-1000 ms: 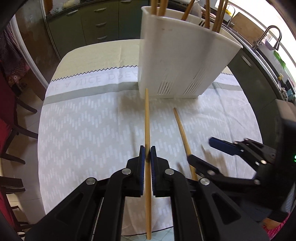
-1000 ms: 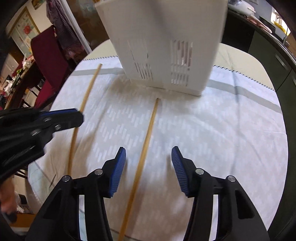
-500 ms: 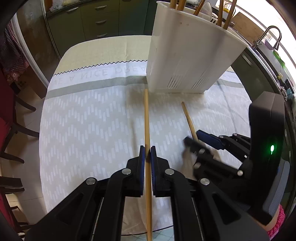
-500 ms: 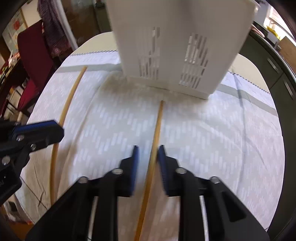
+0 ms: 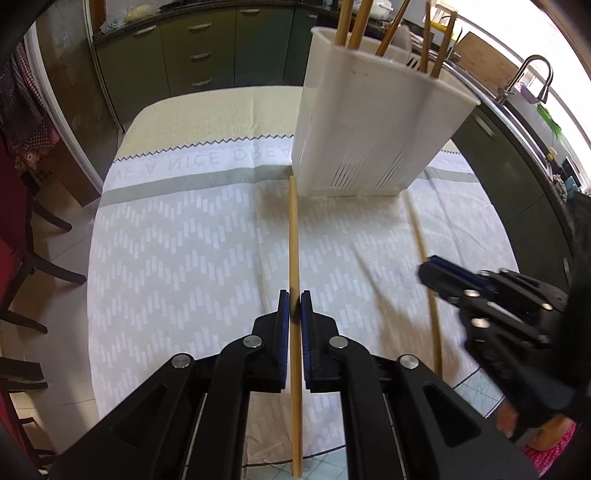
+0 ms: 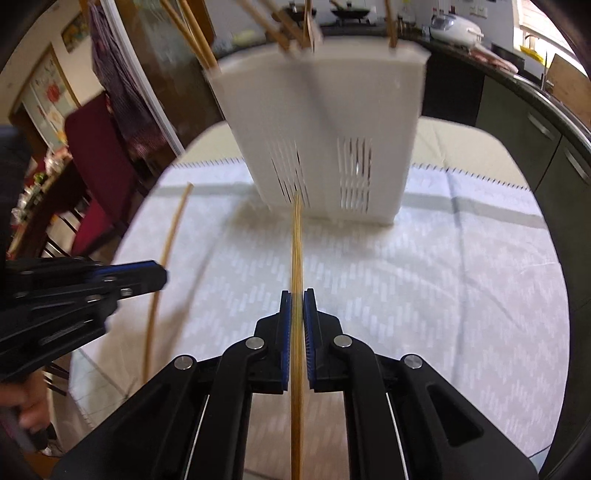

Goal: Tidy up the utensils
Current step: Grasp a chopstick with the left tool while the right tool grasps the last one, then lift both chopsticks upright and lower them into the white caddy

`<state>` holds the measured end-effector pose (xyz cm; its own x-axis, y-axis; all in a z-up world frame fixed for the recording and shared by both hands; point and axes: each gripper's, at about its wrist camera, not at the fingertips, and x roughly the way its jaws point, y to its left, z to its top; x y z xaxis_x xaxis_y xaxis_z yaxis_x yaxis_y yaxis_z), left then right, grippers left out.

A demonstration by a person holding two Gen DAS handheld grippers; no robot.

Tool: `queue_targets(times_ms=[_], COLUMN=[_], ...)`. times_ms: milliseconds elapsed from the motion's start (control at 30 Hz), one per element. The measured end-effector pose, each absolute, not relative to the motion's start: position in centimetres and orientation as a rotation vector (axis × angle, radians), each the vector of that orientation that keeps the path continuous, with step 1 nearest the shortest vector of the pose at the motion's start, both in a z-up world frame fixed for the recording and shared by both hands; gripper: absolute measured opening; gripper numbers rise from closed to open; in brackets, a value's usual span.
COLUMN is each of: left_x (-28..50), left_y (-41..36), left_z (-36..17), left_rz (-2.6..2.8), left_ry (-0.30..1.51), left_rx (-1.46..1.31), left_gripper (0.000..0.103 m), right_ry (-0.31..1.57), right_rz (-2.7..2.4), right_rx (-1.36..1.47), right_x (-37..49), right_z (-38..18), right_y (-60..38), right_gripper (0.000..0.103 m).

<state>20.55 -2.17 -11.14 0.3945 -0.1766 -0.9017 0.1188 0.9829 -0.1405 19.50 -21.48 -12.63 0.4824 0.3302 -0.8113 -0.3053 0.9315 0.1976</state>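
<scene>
Left gripper (image 5: 294, 295) pinches a chopstick (image 5: 293, 236) between its blue pads, tip near the white utensil holder (image 5: 369, 129). Right gripper (image 6: 297, 293), spread a second ago, has just closed on a second chopstick (image 6: 296, 240) and raised it off the tablecloth (image 6: 443, 277); before, it lay flat.

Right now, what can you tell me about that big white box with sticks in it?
The white box is a tall plastic holder standing upright on the patterned tablecloth. Thin slots are cut low in its walls. Several wooden sticks poke out of its open top, leaning different ways. No tool touches it.
</scene>
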Motion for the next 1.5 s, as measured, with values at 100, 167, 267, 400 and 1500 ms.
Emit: queue_targets(times_ms=[100, 167, 267, 400, 1500], left_x=[19.9, 19.3, 18.4, 17.2, 14.1], left_y=[-2.3, -2.4, -2.5, -2.4, -1.5], left_z=[-10.3, -9.5, -8.1, -6.6, -2.0], left_rz=[-0.200, -0.206, -0.211, -0.222, -0.251], left_ry=[1.127, 1.111, 1.072, 1.037, 0.919], left_rx=[-0.049, -0.046, -0.033, -0.029, -0.030], left_gripper=[0.006, 0.006, 0.006, 0.006, 0.006], right_ry=[0.941, 0.908, 0.866, 0.823, 0.728], right_rz=[0.396, 0.401, 0.400, 0.401, 0.421], right_rx=[0.043, 0.058, 0.072, 0.090, 0.085], right_x=[18.4, 17.4, 16.1, 14.0, 11.1], right_z=[-10.7, -9.5, -8.0, -6.7, -3.6], right_y=[-22.3, -23.1, -24.5, -26.1, -27.9], right_gripper=[0.007, 0.007, 0.007, 0.008, 0.007])
